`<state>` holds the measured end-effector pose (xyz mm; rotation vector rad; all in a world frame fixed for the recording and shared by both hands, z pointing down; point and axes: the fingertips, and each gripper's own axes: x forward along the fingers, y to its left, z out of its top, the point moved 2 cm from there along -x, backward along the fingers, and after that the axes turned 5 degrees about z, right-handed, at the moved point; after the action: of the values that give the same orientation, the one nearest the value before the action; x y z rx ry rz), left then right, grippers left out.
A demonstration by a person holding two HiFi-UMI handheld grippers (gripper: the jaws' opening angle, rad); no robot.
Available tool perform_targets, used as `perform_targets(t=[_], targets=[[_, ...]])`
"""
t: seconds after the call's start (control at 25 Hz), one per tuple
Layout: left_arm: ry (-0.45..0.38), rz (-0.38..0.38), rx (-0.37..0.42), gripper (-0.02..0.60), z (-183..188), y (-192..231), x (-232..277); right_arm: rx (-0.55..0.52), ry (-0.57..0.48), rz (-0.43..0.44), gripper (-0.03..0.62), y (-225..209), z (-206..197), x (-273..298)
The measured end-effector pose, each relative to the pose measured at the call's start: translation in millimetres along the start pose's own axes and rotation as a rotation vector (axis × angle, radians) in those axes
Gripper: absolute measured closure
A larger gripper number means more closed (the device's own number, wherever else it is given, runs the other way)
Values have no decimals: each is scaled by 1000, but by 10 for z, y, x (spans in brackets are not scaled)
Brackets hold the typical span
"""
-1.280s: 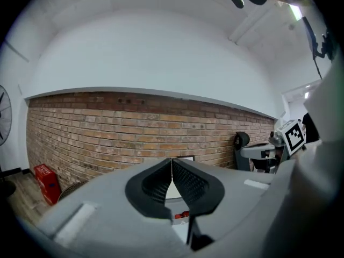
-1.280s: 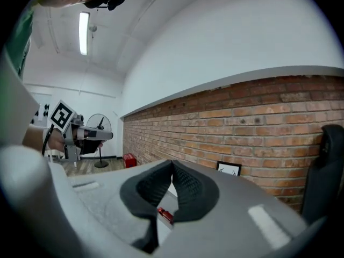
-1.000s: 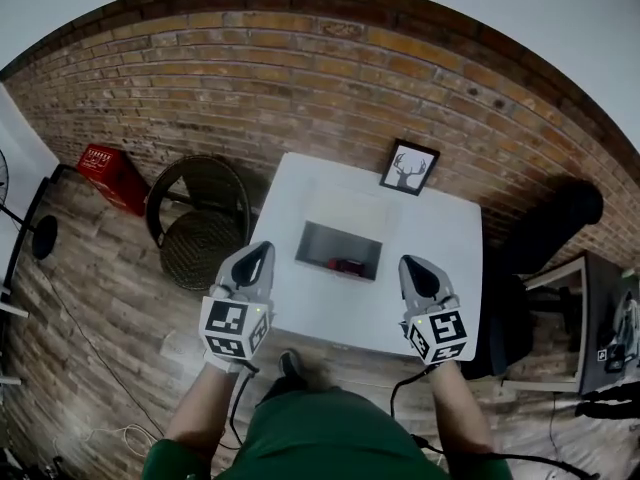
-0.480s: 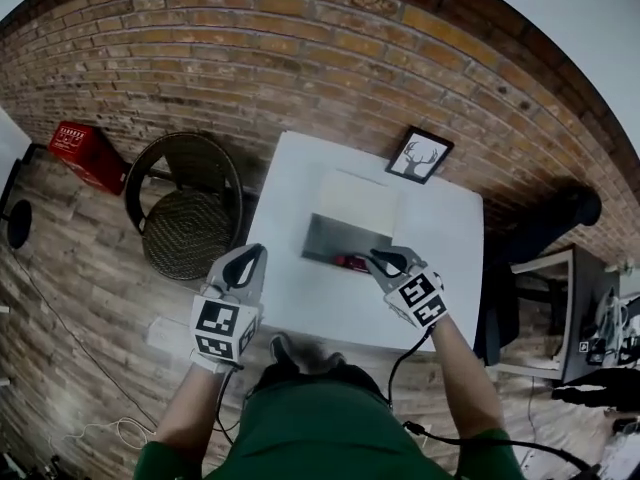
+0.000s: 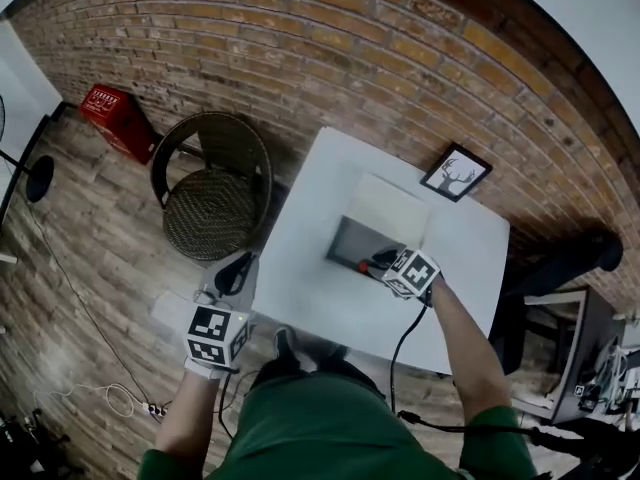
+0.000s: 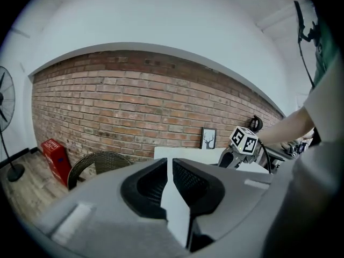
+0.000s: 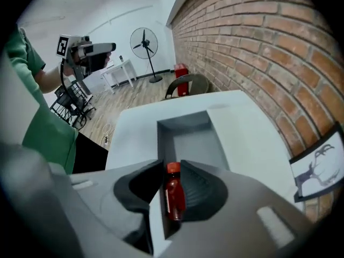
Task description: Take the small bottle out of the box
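Right gripper [image 7: 172,164], jaws just opened and apart, reaches down into the box [image 7: 183,121]. The small bottle [image 7: 173,198] lies on the box floor between them, ungripped. Risk: closing off-centre may roll it aside. Left gripper [image 6: 170,164], jaws together, hangs outside the box.

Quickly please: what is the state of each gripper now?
Left gripper: jaws closed, nothing between them.
Right gripper: open, jaws have just been opening; small bottle between them, not gripped yet.
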<state>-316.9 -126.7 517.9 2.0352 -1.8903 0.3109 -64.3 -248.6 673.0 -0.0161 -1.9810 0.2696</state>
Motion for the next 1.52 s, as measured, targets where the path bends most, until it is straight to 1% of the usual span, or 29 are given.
perform_targets(t=[0.24, 0.4, 0.52, 0.68, 0.76, 0.88, 0.96, 1.12, 1.32, 1.52], targets=[[17, 97, -46, 566, -122, 121, -215, 7, 125, 85, 478, -108, -97, 330], [23, 153, -94, 566, -209, 171, -348, 14, 178, 113, 461, -158, -102, 513], [31, 191, -112, 566, -265, 192, -441, 20, 220, 103, 437, -190, -73, 631], [38, 225, -128, 566, -315, 212, -537, 8, 310, 59, 437, -221, -104, 754], [37, 235, -135, 566, -329, 218, -566, 14, 323, 55, 436, -227, -111, 767], [38, 239, -145, 566, -347, 207, -572, 11, 302, 52, 439, -213, -113, 732], [37, 229, -146, 566, -342, 185, -546, 16, 276, 33, 439, -218, -117, 670], [33, 193, -131, 566, -274, 117, -464, 50, 190, -9, 441, -225, -94, 453], [25, 123, -102, 566, -184, -32, -285, 119, 51, -53, 447, -223, -142, 102], [27, 35, -70, 566, -113, -244, -88, 200, -56, -121, 450, -212, -335, -181]])
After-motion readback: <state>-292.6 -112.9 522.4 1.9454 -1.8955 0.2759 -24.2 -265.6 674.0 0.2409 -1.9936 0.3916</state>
